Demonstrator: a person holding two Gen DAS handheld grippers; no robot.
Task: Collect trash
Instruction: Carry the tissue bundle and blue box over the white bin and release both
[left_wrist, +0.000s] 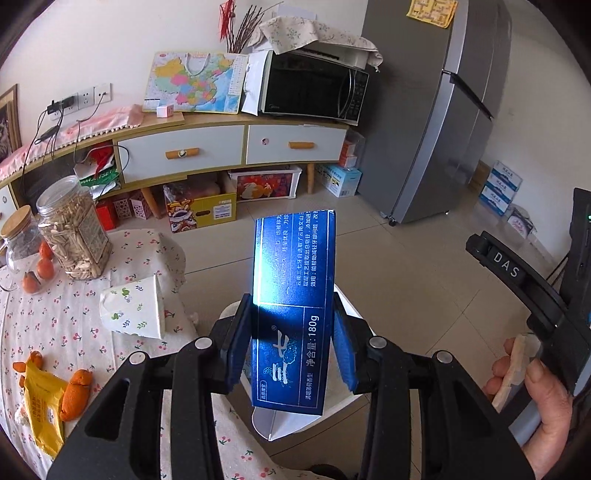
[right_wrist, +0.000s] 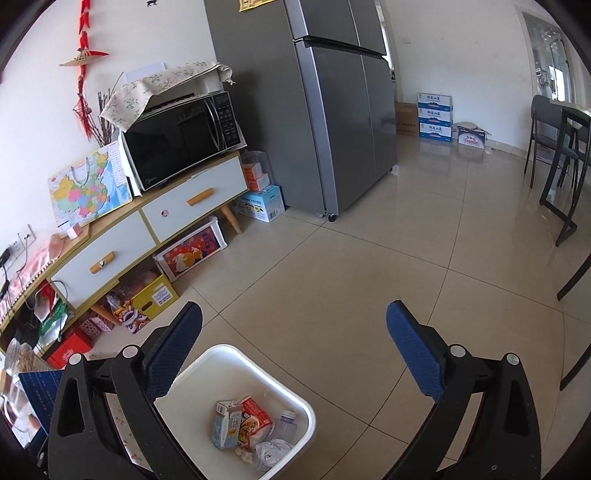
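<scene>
My left gripper (left_wrist: 291, 332) is shut on a long blue toothpaste box (left_wrist: 293, 280) and holds it upright over the white trash bin (left_wrist: 345, 400), just past the table's edge. The box's edge also shows at the far left of the right wrist view (right_wrist: 38, 397). My right gripper (right_wrist: 293, 354) is open and empty, hovering above the same white bin (right_wrist: 295, 395). The bin holds a small carton (right_wrist: 226, 424), a red snack wrapper (right_wrist: 255, 417), a clear plastic bottle (right_wrist: 282, 430) and crumpled paper. On the table lie a yellow wrapper (left_wrist: 42, 406) and orange peels (left_wrist: 75, 393).
The round table with cherry-print cloth (left_wrist: 74, 325) carries a tissue pack (left_wrist: 133, 310), a jar of seeds (left_wrist: 75, 236) and tangerines (left_wrist: 35, 277). A sideboard with a microwave (right_wrist: 181, 144), a grey fridge (right_wrist: 325, 110), floor boxes (right_wrist: 434, 116) and dark chairs (right_wrist: 554, 144) surround the tiled floor.
</scene>
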